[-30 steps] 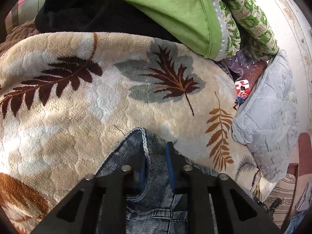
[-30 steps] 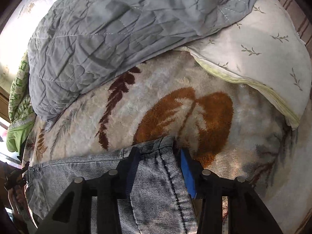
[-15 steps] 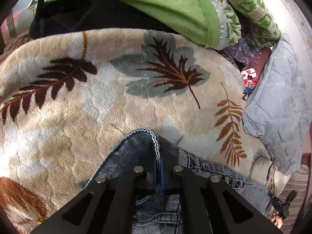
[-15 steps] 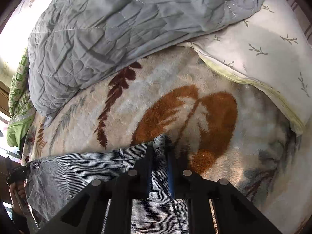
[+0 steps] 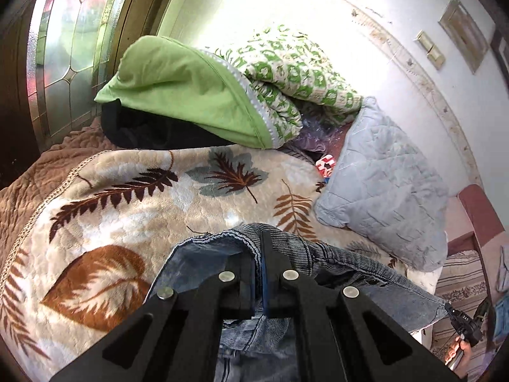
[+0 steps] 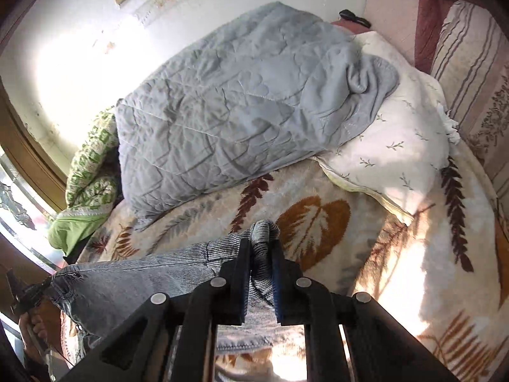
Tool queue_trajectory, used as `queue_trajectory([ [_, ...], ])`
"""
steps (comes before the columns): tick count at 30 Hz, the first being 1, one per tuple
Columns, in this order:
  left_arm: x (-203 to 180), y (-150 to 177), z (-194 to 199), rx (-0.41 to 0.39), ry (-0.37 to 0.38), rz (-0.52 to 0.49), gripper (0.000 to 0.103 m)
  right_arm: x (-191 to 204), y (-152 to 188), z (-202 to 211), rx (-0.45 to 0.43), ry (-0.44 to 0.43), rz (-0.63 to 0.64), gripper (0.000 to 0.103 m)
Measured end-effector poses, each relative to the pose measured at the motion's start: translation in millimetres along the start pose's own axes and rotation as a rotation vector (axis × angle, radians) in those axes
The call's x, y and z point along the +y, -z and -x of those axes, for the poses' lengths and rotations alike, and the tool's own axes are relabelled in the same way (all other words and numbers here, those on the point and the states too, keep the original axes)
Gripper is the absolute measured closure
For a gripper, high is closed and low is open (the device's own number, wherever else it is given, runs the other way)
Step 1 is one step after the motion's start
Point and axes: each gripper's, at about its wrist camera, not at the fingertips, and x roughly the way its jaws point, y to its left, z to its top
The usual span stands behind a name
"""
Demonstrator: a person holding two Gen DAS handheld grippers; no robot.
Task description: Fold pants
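Grey-blue striped denim pants (image 5: pixel 334 254) are held up above a leaf-patterned fleece blanket (image 5: pixel 127 210) on a bed. My left gripper (image 5: pixel 258 248) is shut on the pants' waistband edge, whose pale inner side (image 5: pixel 203 254) shows. My right gripper (image 6: pixel 261 238) is shut on a bunched corner of the pants (image 6: pixel 143 273), which stretch away to the left towards the other gripper (image 6: pixel 25 293). In the left wrist view the right gripper (image 5: pixel 467 324) shows at the lower right.
A grey quilted blanket (image 6: pixel 238 111) and a white sprigged pillow (image 6: pixel 397 146) lie behind. A green patterned quilt (image 5: pixel 222 95) and black cloth (image 5: pixel 143 130) are piled by the window (image 5: pixel 63 47). A striped cushion (image 6: pixel 470 63) is at right.
Both grippers, shut on the pants half a second ago, have lifted them off the blanket and tilted up, so the wall and window have come into view.
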Motion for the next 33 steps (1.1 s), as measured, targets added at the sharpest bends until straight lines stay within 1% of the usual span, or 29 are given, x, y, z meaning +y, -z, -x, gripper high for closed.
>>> queue_trajectory([
  [2,4.9,20.8,34.6,-0.015,0.018,-0.009,0.101,-2.0,16.7,32.8,-0.024,-0.021,-0.011,0.090],
  [5,15.8,58.2,71.2,-0.005,0.020,-0.029,0.100,-10.0,55.4,74.3,-0.042,-0.049,-0.034,0.090],
  [7,28.6,83.5,82.1,0.015,0.006,-0.036,0.100,-17.7,87.9,95.4,-0.031,-0.058,-0.048,0.090],
  [8,35.6,96.1,80.9,0.046,-0.011,-0.036,0.100,-21.4,104.7,101.4,-0.017,-0.059,-0.053,0.090],
  [10,53.5,118.6,76.0,0.110,-0.024,-0.014,0.100,-31.3,140.9,106.7,0.042,-0.047,-0.055,0.090],
  [11,62.8,128.6,73.3,0.152,-0.031,0.005,0.100,-38.8,158.3,107.3,0.065,-0.049,-0.080,0.090],
  [13,78.4,142.9,71.4,0.192,-0.052,0.046,0.099,-54.4,192.1,103.6,0.152,-0.051,-0.116,0.088],
  [15,89.8,150.6,67.6,0.251,-0.098,0.071,0.099,-66.5,220.9,100.4,0.221,-0.042,-0.146,0.086],
  [17,96.7,152.9,70.2,0.261,-0.134,0.101,0.097,-74.3,237.9,96.9,0.293,-0.029,-0.151,0.086],
  [18,95.9,151.4,72.4,0.259,-0.140,0.106,0.096,-76.1,240.5,99.4,0.298,-0.024,-0.153,0.085],
  [19,93.8,149.2,76.1,0.248,-0.151,0.111,0.092,-77.6,240.7,103.6,0.285,-0.022,-0.157,0.080],
  [20,90.2,146.1,81.7,0.221,-0.165,0.113,0.089,-79.0,238.4,108.2,0.269,-0.011,-0.167,0.071],
  [21,85.8,142.7,88.4,0.192,-0.172,0.107,0.078,-80.9,235.4,112.3,0.259,0.011,-0.184,0.064],
  [22,79.4,138.8,94.9,0.164,-0.175,0.096,0.062,-82.2,231.5,115.9,0.249,0.030,-0.198,0.048],
  [23,72.4,135.1,101.3,0.130,-0.174,0.086,0.052,-82.7,226.0,119.5,0.228,0.039,-0.202,0.042],
  [25,54.0,130.0,109.8,0.082,-0.161,0.050,0.046,-83.5,214.3,123.7,0.193,0.045,-0.207,0.042],
  [27,34.0,130.5,108.8,0.071,-0.139,-0.005,0.044,-88.3,201.7,122.5,0.165,0.021,-0.252,0.042],
  [28,24.0,132.3,103.0,0.079,-0.133,-0.034,0.044,-88.2,194.1,118.2,0.158,0.006,-0.265,0.042],
  [31,0.4,147.9,75.7,0.129,-0.121,-0.103,0.044,-79.5,173.0,86.9,0.194,-0.018,-0.227,0.042],
  [33,-8.2,163.3,53.1,0.166,-0.123,-0.135,0.044,-72.6,162.6,56.0,0.239,0.005,-0.201,0.042],
])
